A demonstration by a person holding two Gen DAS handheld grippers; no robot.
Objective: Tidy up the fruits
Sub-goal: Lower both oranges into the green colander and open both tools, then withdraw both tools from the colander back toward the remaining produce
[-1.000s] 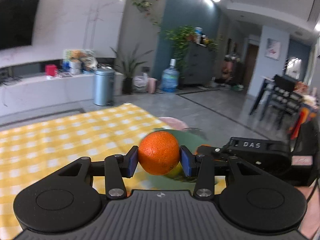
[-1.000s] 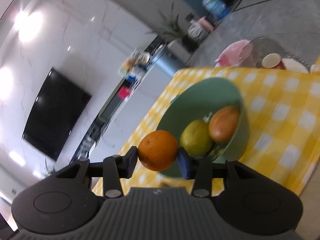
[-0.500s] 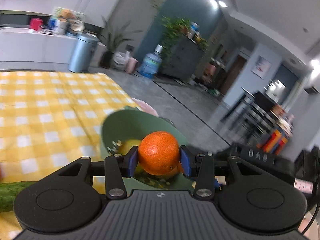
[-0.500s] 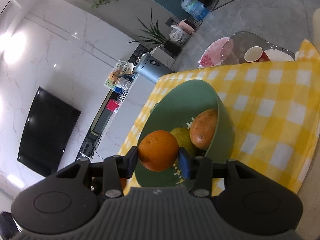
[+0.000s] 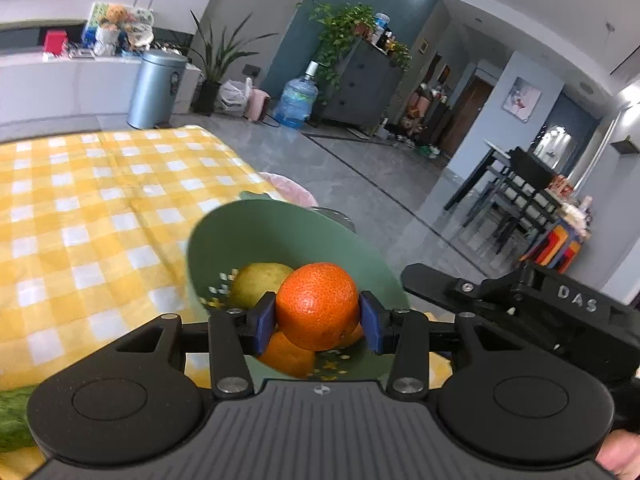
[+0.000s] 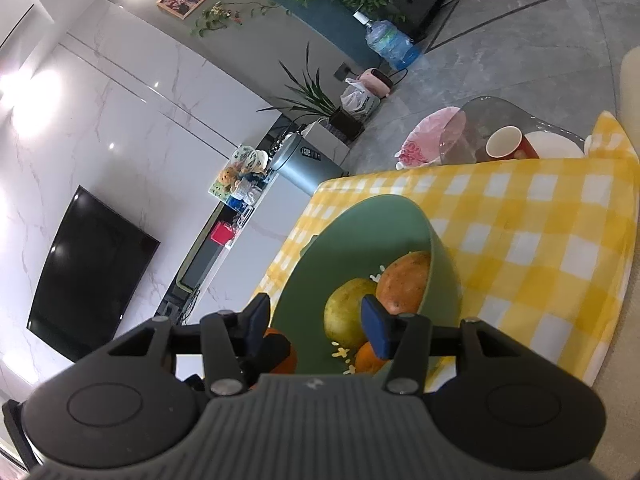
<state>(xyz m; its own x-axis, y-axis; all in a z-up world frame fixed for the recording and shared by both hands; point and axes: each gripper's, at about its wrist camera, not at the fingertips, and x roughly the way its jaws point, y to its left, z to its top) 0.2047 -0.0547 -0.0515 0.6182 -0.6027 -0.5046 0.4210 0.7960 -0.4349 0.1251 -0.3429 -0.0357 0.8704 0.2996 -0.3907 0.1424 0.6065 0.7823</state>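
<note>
My left claw (image 5: 318, 322) pinches an orange (image 5: 317, 306) over the green bowl (image 6: 356, 236); right claw (image 6: 316, 326), just opened, spread and empty.

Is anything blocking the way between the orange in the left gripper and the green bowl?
Nothing visible does. The left gripper holds the round orange right over the open green bowl, above the fruit inside.

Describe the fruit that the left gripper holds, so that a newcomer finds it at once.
Find the yellow checked tablecloth and, near its edge, the green bowl. Over the bowl the left gripper clamps an orange between its blue pads. It alone is held in the air; the yellow-green fruit and the other oranges lie inside the bowl.
</note>
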